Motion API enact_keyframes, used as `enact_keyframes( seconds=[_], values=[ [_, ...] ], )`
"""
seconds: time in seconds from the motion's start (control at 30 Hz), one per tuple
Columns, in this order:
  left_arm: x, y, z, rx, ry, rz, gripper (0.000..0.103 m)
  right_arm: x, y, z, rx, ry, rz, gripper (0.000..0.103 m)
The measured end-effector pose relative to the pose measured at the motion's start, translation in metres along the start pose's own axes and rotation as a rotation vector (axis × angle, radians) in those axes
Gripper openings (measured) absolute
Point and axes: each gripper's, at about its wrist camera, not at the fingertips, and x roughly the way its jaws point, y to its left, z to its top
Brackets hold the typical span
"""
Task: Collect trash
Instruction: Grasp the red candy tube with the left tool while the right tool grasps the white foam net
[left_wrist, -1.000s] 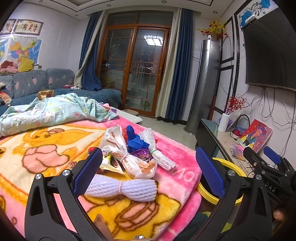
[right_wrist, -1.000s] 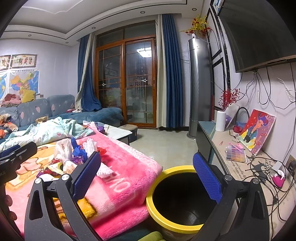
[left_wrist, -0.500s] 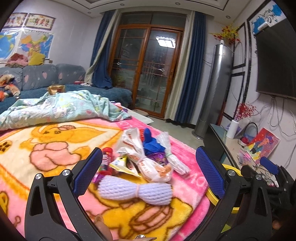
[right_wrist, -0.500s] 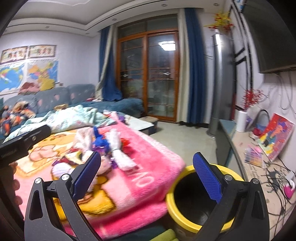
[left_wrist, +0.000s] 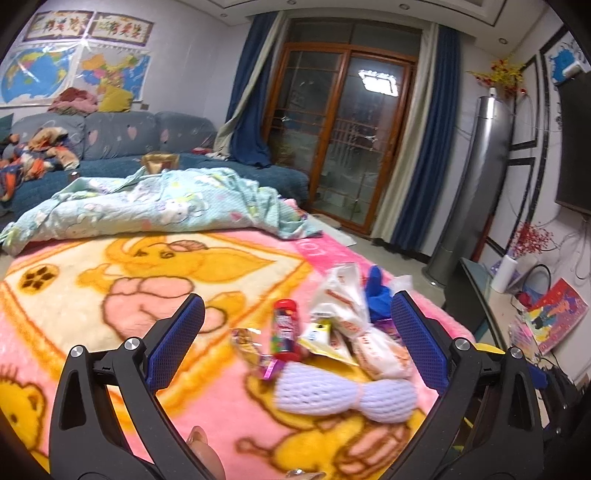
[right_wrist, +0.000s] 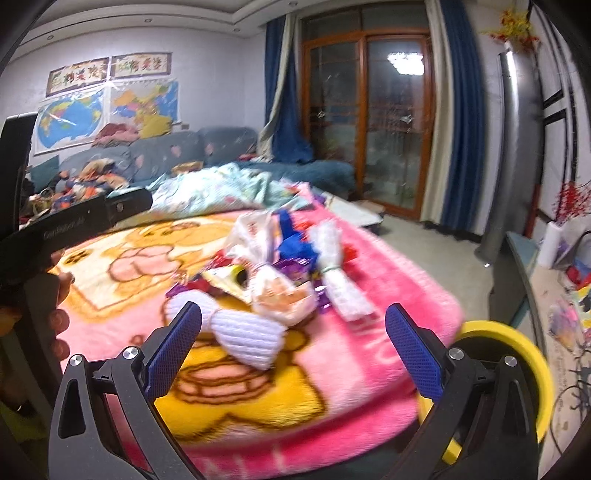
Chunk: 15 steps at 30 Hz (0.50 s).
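A heap of trash lies on the pink cartoon blanket (left_wrist: 110, 295): a white foam net sleeve (left_wrist: 343, 395), a red-capped candy tube (left_wrist: 284, 328), white printed plastic bags (left_wrist: 347, 306), a blue wrapper (left_wrist: 376, 291) and a yellow packet (left_wrist: 317, 336). My left gripper (left_wrist: 295, 339) is open, just short of the heap, nothing between its fingers. In the right wrist view the same foam sleeve (right_wrist: 236, 332), the bags (right_wrist: 280, 291) and a clear tied bag (right_wrist: 340, 280) lie ahead of my open right gripper (right_wrist: 291, 339). The yellow-rimmed bin (right_wrist: 517, 354) stands at the blanket's right edge.
A crumpled light-blue quilt (left_wrist: 166, 206) lies at the blanket's far side, a blue sofa (left_wrist: 110, 133) behind it. On the right stands a low cabinet (left_wrist: 480, 295) with a colourful picture (left_wrist: 557, 317) and cables. The left gripper's body (right_wrist: 74, 221) and a hand show at left.
Both grippers have swung left, away from the bin and toward the trash heap. The heap now sits between each gripper's fingers in view; the bin has slid to the right edge.
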Motion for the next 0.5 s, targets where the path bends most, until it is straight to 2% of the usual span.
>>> enact_keyframes(
  seconds=[0.17,0.5],
  values=[
    [0.018,0.021,0.005,-0.013,0.060,0.027,0.092,0.022,0.010,0.001,0.003,0.068,0.051,0.097],
    [0.082,0.041,0.008,-0.011,0.278,0.009,0.092,0.073,0.012,-0.011,0.003,0.205,0.065,0.097]
  ],
)
